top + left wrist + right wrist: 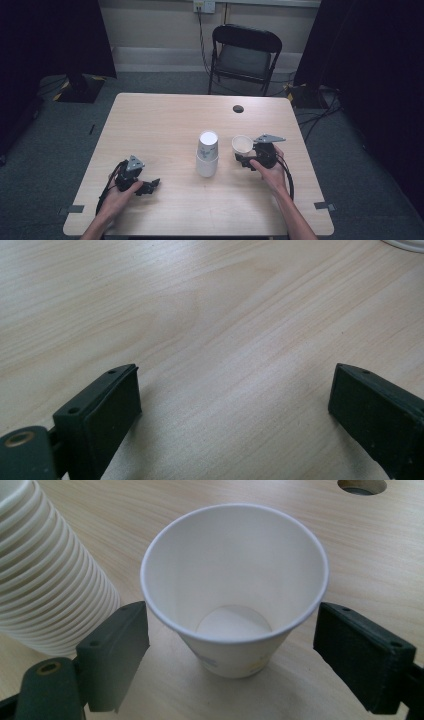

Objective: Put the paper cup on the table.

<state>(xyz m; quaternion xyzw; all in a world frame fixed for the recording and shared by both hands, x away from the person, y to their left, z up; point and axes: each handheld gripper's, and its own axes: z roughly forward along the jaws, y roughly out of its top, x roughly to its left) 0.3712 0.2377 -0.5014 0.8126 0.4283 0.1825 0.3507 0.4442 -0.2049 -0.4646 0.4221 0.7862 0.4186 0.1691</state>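
Where the near edge of the light wooden table (165,215) meets the bottom of the high view, two forearms come in, each hand holding a black two-jaw gripper. Nearest, toward the front left of the table, the left gripper (150,186) rests low on the wood with its jaws pointing right; in the left gripper view its jaws stand wide apart over bare wood grain, with nothing between them. A little farther in, on the right side, the right gripper (239,158) points left toward a single white paper cup (242,144), which stands upright on the table with its mouth open to the ceiling. In the right gripper view this paper cup (235,590) sits between the two jaws, which are spread on either side of it; the left jaw lies very close to the rim, the right jaw stands clear, so the cup is not clamped. Just left of it, near the table's middle, rises a tall stack of white cups (207,153). Farther back a round cable hole (238,108) is cut in the tabletop, and beyond the table stands a black folding chair (245,57).
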